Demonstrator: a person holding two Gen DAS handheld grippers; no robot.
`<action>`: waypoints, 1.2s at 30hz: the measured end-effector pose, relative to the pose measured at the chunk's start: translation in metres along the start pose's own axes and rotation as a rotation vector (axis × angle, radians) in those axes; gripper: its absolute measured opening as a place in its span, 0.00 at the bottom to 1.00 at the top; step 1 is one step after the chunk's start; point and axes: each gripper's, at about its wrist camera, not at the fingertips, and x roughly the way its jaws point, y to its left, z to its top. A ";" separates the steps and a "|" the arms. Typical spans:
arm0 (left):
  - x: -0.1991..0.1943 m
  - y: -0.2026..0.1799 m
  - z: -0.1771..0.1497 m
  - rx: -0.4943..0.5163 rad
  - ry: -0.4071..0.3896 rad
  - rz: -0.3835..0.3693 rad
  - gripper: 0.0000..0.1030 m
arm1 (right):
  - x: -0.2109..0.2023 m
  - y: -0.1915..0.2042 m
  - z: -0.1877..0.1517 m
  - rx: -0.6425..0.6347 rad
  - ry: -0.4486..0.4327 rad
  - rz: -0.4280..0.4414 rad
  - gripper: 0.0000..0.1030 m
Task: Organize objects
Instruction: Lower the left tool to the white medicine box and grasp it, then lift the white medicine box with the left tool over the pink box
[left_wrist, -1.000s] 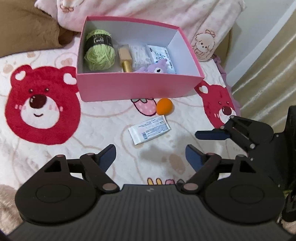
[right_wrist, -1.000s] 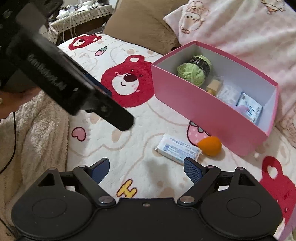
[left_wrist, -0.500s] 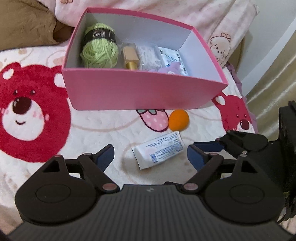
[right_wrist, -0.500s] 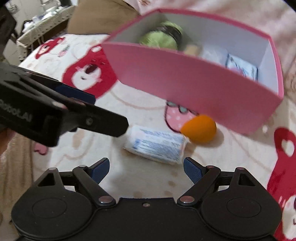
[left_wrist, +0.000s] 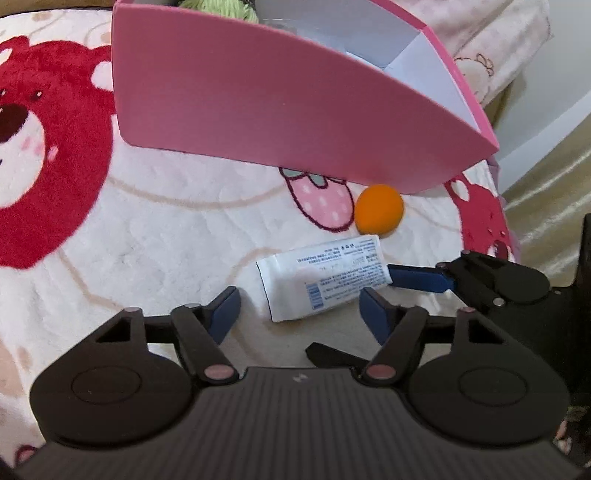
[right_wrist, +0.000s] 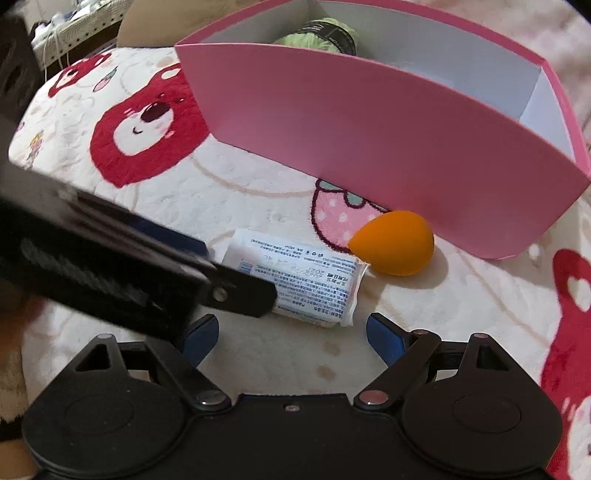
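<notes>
Left wrist: left gripper (left_wrist: 299, 308) closing, nothing yet gripped, around white packet (left_wrist: 321, 278); right gripper (right_wrist: 291, 334) agape, empty.

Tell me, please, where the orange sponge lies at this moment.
In both wrist views the orange sponge lies on the bear blanket, just before the pink box, beside the white packet.

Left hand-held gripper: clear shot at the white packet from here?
Probably yes. The left hand-held gripper is open, its jaws having just been closing, with the white packet straight ahead on the blanket. Only the right hand-held gripper's finger crowds the packet's far end.
</notes>
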 end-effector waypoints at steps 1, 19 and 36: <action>0.001 -0.002 -0.002 0.007 -0.017 0.007 0.66 | 0.001 0.000 -0.001 0.001 -0.006 0.003 0.87; -0.035 -0.008 -0.007 -0.009 -0.080 -0.087 0.44 | -0.039 0.018 0.006 0.005 -0.087 0.031 0.89; -0.120 -0.049 0.016 0.123 -0.195 -0.075 0.44 | -0.109 0.046 0.017 0.014 -0.336 -0.102 0.81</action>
